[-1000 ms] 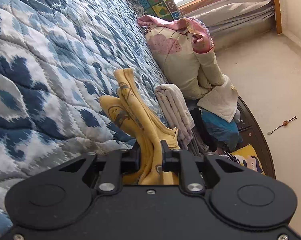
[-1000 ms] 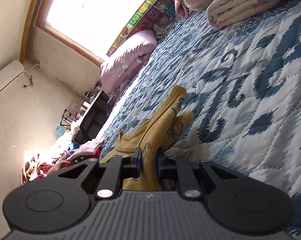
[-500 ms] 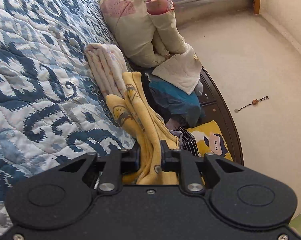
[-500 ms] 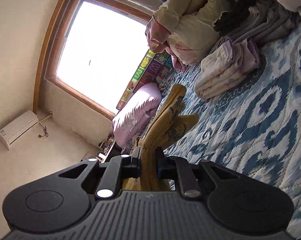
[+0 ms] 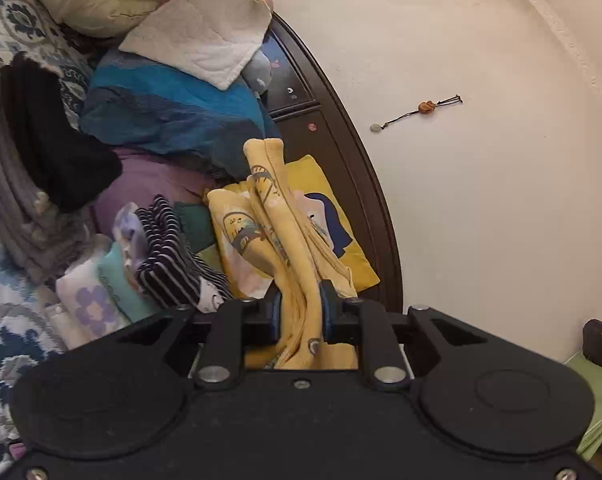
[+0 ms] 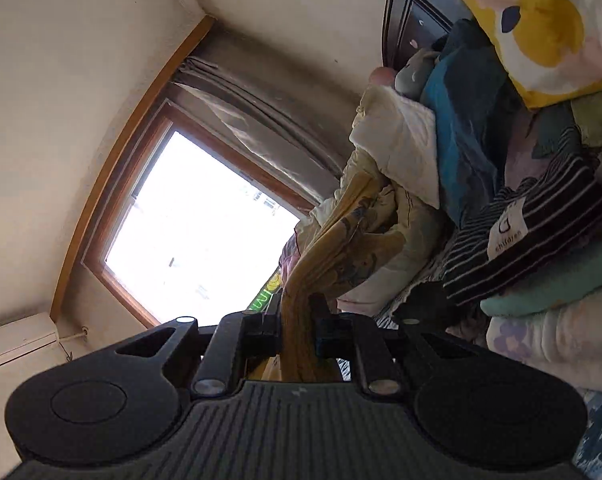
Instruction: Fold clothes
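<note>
The left wrist view looks down along its fingers, close over the stacked clothes point(image 5: 157, 256) by the dark headboard point(image 5: 365, 184), while the right wrist view tilts upward toward the window point(image 6: 189, 232), both sharing the striped garment point(image 6: 533, 232) and yellow cushion point(image 6: 549, 28).

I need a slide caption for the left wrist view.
Left gripper clamps a folded yellow printed garment above stacked clothes.
</note>
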Available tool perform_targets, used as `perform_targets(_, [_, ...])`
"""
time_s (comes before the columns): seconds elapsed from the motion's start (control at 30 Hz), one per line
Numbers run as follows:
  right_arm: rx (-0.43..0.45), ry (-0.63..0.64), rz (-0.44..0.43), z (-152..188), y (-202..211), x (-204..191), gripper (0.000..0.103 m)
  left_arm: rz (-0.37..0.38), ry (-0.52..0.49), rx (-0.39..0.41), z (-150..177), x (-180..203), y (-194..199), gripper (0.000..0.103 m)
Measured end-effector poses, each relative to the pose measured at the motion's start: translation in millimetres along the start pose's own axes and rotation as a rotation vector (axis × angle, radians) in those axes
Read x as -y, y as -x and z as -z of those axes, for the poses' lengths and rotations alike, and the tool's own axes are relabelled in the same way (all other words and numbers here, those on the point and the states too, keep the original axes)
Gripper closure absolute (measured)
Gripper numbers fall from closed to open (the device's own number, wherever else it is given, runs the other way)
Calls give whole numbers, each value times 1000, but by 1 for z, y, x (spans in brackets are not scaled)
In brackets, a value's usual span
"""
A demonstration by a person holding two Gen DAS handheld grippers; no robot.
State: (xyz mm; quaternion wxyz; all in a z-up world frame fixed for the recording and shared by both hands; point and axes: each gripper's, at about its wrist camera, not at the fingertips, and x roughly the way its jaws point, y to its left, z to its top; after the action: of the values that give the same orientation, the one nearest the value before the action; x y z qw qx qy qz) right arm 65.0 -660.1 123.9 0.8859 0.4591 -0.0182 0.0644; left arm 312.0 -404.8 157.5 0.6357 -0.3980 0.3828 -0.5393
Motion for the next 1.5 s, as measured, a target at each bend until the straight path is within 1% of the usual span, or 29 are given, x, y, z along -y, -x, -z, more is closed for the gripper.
perform_targets(0.03, [24,2,12,-18,-2,1,86,-2,-7,-5,-9,7,-19,82])
perform_targets(0.07, [47,-3,22,-36,-5,4,85,-33,-23,-3,-16,10,-35,74])
perform_targets(0.1, [72,-13,42,-52,-10,11,83,-96,-40,8,-22,8,-50,44])
perform_targets(0.13, [95,-17,80,-63,-15,20,69,-176,-54,15,-23,2,-60,29])
perform_targets(0.17, [106,4,171,-70,-20,31,53,-259,-72,-5,-18,-9,-65,29])
perform_targets(0.2, [106,47,311,-75,-26,43,27,-319,-96,-46,-10,-21,-65,30])
perform_targets(0.23, [107,63,398,-75,-24,56,28,-341,-119,-67,0,-32,-58,31])
perform_targets(0.27, [109,50,426,-69,-13,71,30,-356,-152,-72,13,-45,-43,31])
perform_targets(0.3, [111,37,454,-62,-3,86,30,-371,-188,-71,28,-59,-24,31])
perform_targets(0.33, [107,23,460,-54,7,99,30,-384,-210,-68,42,-73,-4,31])
perform_targets(0.37, [92,24,463,-39,17,107,30,-396,-199,-62,55,-86,16,31])
perform_targets(0.43, [64,63,511,-8,34,115,30,-415,-162,-45,77,-108,56,31])
perform_targets(0.47, [49,69,520,9,44,116,30,-422,-141,-36,88,-116,76,31])
perform_targets(0.53, [12,53,501,39,64,109,30,-431,-113,-16,107,-123,112,31])
perform_targets(0.6, [-53,58,464,69,74,87,30,-463,-110,17,126,-116,150,30])
perform_targets(0.7, [-194,87,390,101,62,45,26,-529,-155,80,146,-96,200,26])
perform_targets(0.77, [-265,132,327,116,47,12,21,-568,-181,133,157,-80,234,22])
perform_targets(0.8, [-292,155,299,122,40,-5,15,-588,-199,157,162,-71,250,19])
perform_targets(0.9, [-335,204,209,136,24,-58,5,-687,-326,221,174,-28,299,9])
perform_targets(0.93, [-347,220,182,141,19,-77,1,-724,-383,239,176,-11,312,9])
perform_targets(0.97, [-360,239,160,147,14,-97,1,-776,-463,262,179,10,328,7])
perform_targets(1.0, [-374,258,137,152,10,-117,1,-825,-532,279,182,29,343,3])
perform_targets(1.03, [-388,276,116,158,6,-137,1,-869,-586,291,183,45,355,0])
perform_targets(1.1, [-418,304,85,171,1,-172,0,-961,-694,322,188,80,385,0])
perform_targets(1.17, [-451,333,63,188,-1,-202,0,-1014,-743,350,195,102,411,0])
perform_targets(1.27, [-509,384,42,217,-3,-242,0,-1063,-774,374,212,118,447,0])
perform_targets(1.37, [-582,407,55,248,-3,-260,0,-1116,-759,432,236,114,470,0])
perform_targets(1.43, [-622,425,77,273,-1,-264,0,-1141,-722,461,248,99,475,0])
perform_targets(1.5, [-653,460,113,299,2,-263,0,-1150,-644,452,257,80,474,0])
